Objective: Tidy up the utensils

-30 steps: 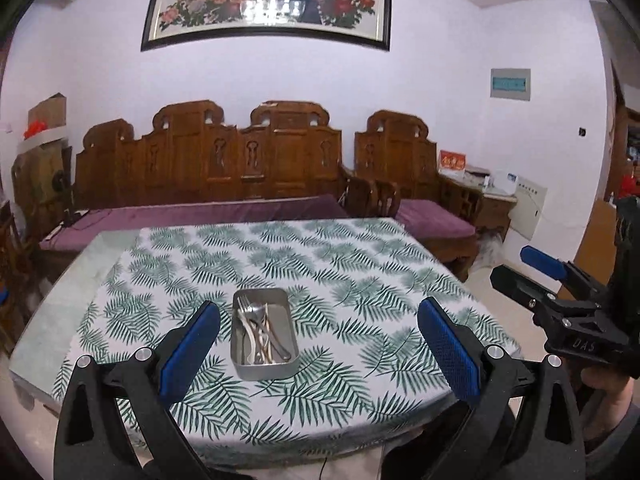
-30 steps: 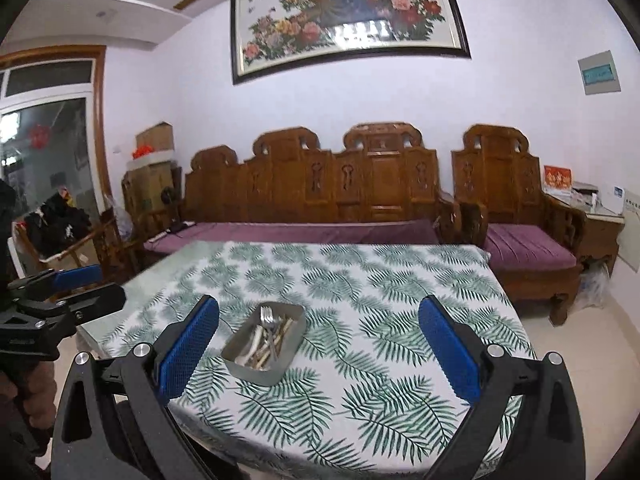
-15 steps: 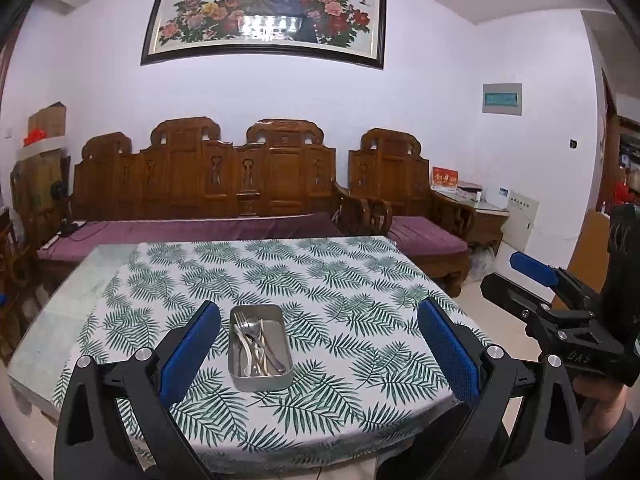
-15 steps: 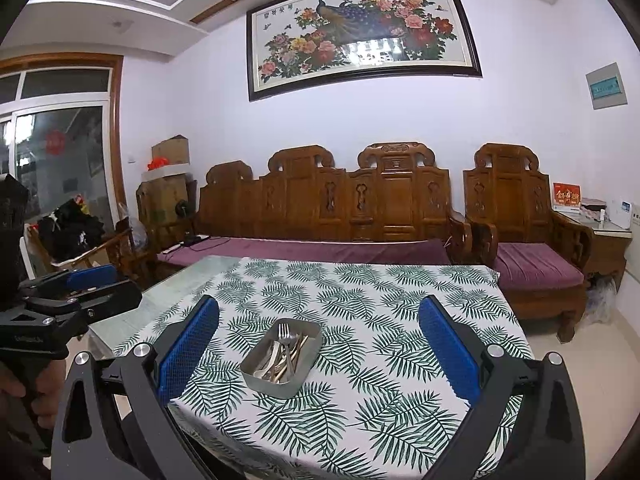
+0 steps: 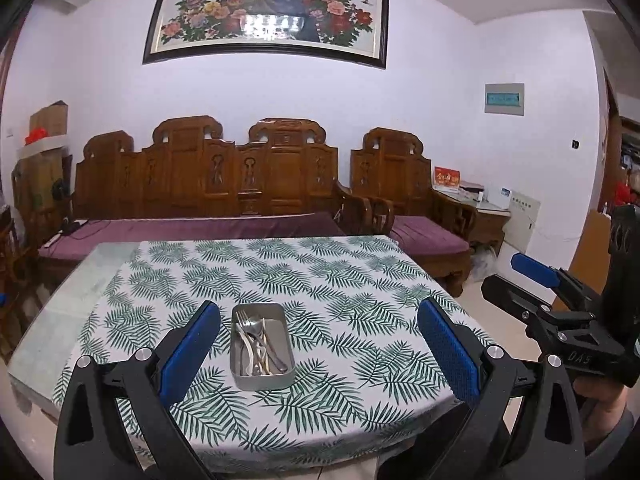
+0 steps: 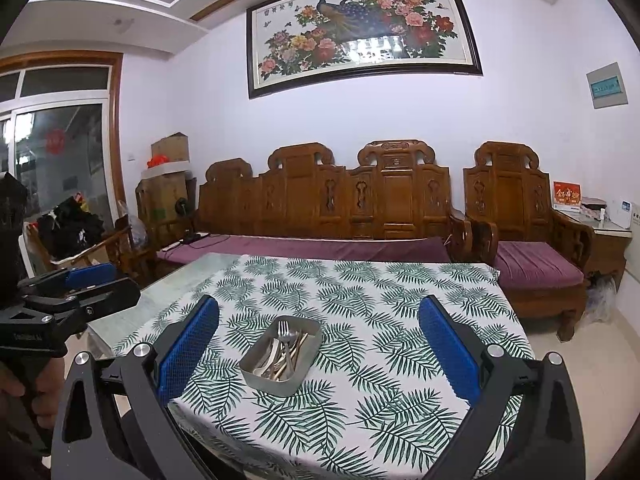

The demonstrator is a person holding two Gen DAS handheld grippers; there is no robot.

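Metal forks and spoons point(image 5: 256, 346) lie heaped in a steel tin point(image 5: 262, 346) near the front of the leaf-patterned surface point(image 5: 360, 320). Left tool point(image 5: 316, 344) and right tool point(image 6: 316, 344) hover above the near edge, fingers apart, gripping nothing.

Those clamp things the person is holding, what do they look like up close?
Each is black plastic with two long angled fingers, lined inside with textured blue pads and fixed by silver round screws. The left gripper and the right gripper look alike. The right one, seen from the left wrist view, bears small raised lettering. A grey sleeve shows.
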